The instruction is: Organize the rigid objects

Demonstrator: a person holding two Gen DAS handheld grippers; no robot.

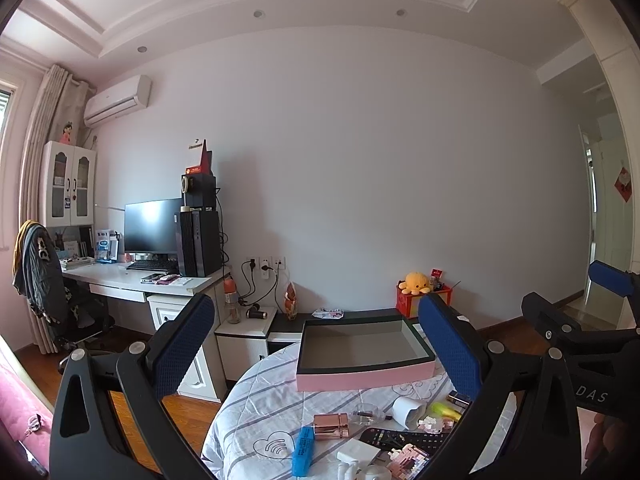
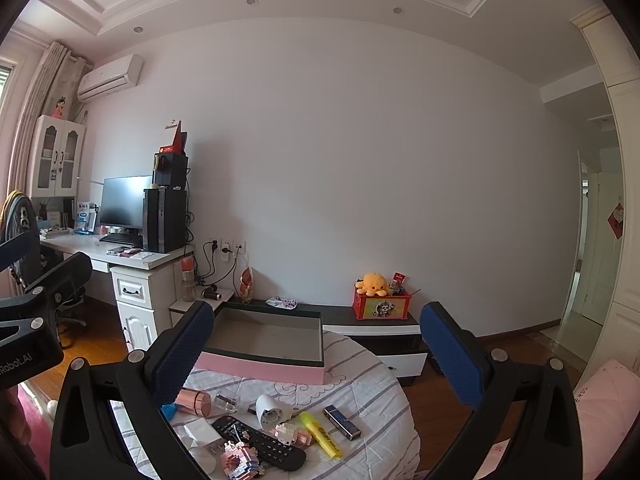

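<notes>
Both grippers, left (image 1: 316,340) and right (image 2: 318,346), hover with fingers spread wide, holding nothing. Ahead of them a shallow pink box (image 2: 266,346) lies open; beneath, a remote (image 2: 260,442) and highlighter (image 2: 320,434) clutter the round striped surface (image 2: 376,396).

My left gripper (image 1: 316,344) hangs wide open above the round table (image 1: 256,408), holding nothing. Pink-sided box (image 1: 362,376) sits open at the far edge; remote (image 1: 404,438), blue highlighter (image 1: 303,451) and rose-gold cylinder (image 1: 331,425) lie nearer me.
</notes>
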